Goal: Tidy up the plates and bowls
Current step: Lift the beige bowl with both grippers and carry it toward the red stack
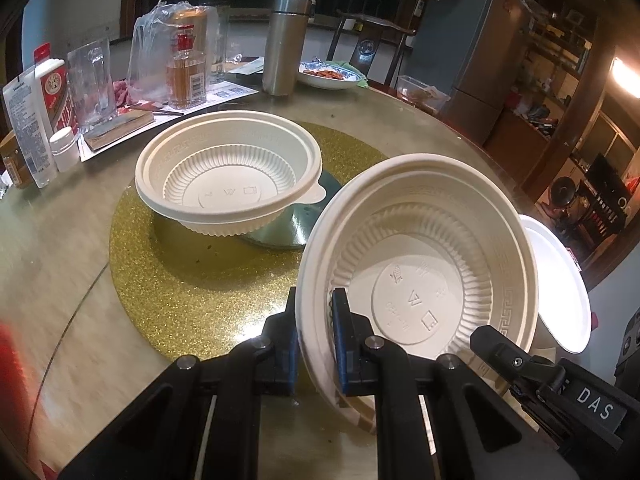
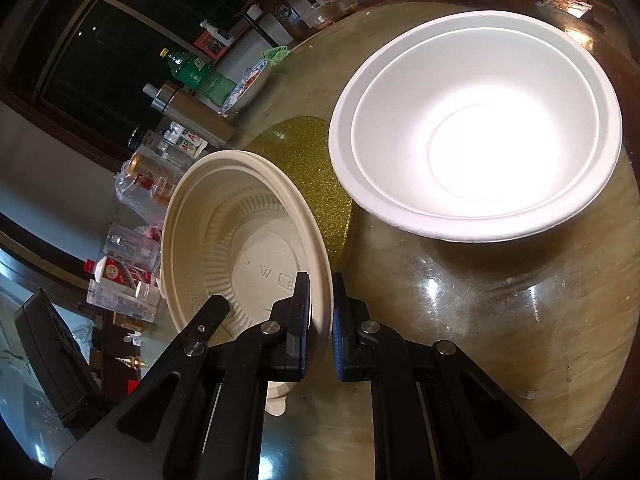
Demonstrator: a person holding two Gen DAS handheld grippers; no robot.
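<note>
Pinching one cream ribbed plastic bowl (image 1: 420,280) by its thin rim from both sides, my left gripper (image 1: 314,344) and right gripper (image 2: 321,332) each stand clamped on it, tilted steeply just this side of the gold glitter mat (image 1: 192,264). I judge that uneven pull could flex the flimsy wall and let it slip. Its twin bowl (image 1: 228,176) sits on the mat's middle; the white paper bowl (image 2: 476,128) rests beside the mat.
</note>
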